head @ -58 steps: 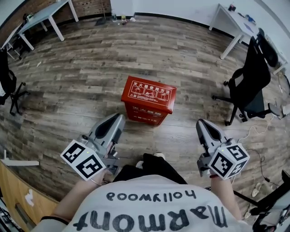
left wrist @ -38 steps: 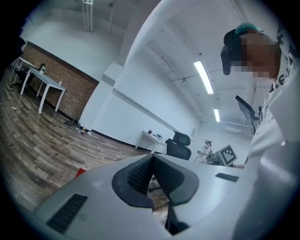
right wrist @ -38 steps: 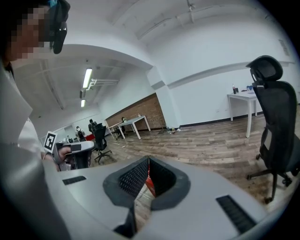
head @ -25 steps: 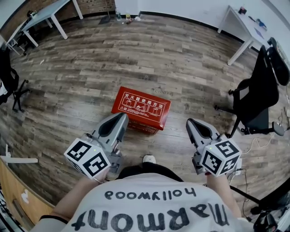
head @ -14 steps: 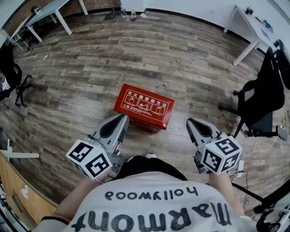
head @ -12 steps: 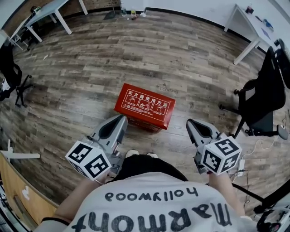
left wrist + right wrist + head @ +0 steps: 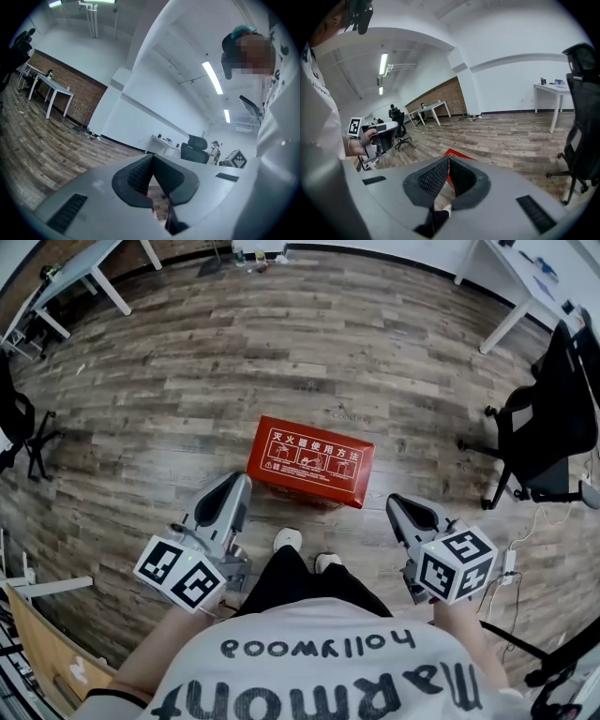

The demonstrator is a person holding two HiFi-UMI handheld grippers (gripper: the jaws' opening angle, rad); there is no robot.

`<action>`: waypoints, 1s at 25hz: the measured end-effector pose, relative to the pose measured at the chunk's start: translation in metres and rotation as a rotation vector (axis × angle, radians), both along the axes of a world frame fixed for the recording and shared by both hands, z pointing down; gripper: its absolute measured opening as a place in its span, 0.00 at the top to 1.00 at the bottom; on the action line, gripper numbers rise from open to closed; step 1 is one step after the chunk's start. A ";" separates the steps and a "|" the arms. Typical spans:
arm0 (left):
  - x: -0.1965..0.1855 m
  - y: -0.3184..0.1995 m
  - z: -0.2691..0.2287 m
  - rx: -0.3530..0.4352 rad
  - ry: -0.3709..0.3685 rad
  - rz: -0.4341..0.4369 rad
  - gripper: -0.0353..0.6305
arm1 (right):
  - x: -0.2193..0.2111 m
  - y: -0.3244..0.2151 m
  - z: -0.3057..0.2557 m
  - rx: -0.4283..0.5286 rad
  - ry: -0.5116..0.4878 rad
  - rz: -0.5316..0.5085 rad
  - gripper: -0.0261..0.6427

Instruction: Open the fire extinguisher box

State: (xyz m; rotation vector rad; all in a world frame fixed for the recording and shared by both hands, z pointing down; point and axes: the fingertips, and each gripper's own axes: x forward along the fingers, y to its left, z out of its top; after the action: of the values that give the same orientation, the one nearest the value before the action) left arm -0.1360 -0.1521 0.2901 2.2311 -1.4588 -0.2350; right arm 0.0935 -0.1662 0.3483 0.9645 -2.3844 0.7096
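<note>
A red fire extinguisher box (image 7: 311, 460) with a white instruction label on its closed lid stands on the wooden floor just ahead of the person's feet. My left gripper (image 7: 237, 484) hangs in the air to the box's near left, jaws shut and empty. To the box's near right my right gripper (image 7: 397, 505) is also shut with nothing held. In the right gripper view the box (image 7: 454, 153) shows as a red corner past the closed tips (image 7: 448, 159). The left gripper view has the shut tips (image 7: 151, 160) pointing across the room.
A black office chair (image 7: 544, 418) stands at the right, with cables (image 7: 525, 521) on the floor near it. White tables (image 7: 66, 277) stand at the far left and far right (image 7: 506, 287). Another black chair (image 7: 14, 427) sits at the left edge. A wooden board (image 7: 37, 652) lies at the near left.
The person has stepped closer; the box now lies nearer in view and shoes show below it. Both grippers stayed shut at about the same height.
</note>
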 end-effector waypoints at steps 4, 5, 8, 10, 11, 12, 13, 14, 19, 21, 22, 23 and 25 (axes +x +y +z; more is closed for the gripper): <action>-0.024 -0.024 0.013 -0.024 -0.024 0.019 0.94 | -0.015 -0.009 0.011 -0.031 0.007 0.047 0.94; -0.031 -0.029 0.016 -0.028 -0.036 0.027 0.94 | -0.019 -0.011 0.015 -0.041 0.009 0.064 0.94; -0.046 -0.039 0.026 -0.026 -0.090 0.071 0.94 | -0.030 -0.017 0.014 0.010 -0.008 0.129 0.94; -0.051 -0.043 0.036 -0.038 -0.091 0.131 0.94 | -0.039 -0.023 0.006 0.080 -0.072 0.166 0.94; -0.053 -0.044 0.042 -0.044 -0.085 0.171 0.94 | -0.044 -0.025 0.006 0.094 -0.115 0.185 0.94; -0.054 -0.046 0.048 -0.051 -0.082 0.212 0.94 | -0.047 -0.027 0.009 0.095 -0.150 0.205 0.94; -0.055 -0.047 0.056 -0.062 -0.079 0.251 0.94 | -0.049 -0.028 0.015 0.090 -0.169 0.223 0.94; -0.055 -0.049 0.066 -0.080 -0.073 0.283 0.94 | -0.050 -0.028 0.024 0.082 -0.175 0.234 0.94; -0.058 -0.056 0.117 -0.181 -0.048 0.345 0.94 | -0.033 -0.028 0.070 0.001 -0.156 0.300 0.94; -0.058 -0.060 0.133 -0.216 -0.026 0.357 0.94 | -0.024 -0.029 0.088 -0.059 -0.141 0.317 0.88; -0.058 -0.063 0.140 -0.232 -0.013 0.361 0.94 | -0.020 -0.028 0.098 -0.095 -0.132 0.319 0.84; -0.058 -0.065 0.148 -0.246 -0.006 0.361 0.94 | -0.017 -0.028 0.109 -0.134 -0.128 0.320 0.81; -0.062 -0.072 0.166 -0.269 -0.016 0.340 0.94 | -0.008 -0.028 0.135 -0.218 -0.144 0.334 0.79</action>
State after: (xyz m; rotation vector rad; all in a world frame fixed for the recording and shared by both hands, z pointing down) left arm -0.1983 -0.2243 0.4561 2.2123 -1.0248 0.0844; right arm 0.0855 -0.1942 0.4831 1.2659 -2.2250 1.1718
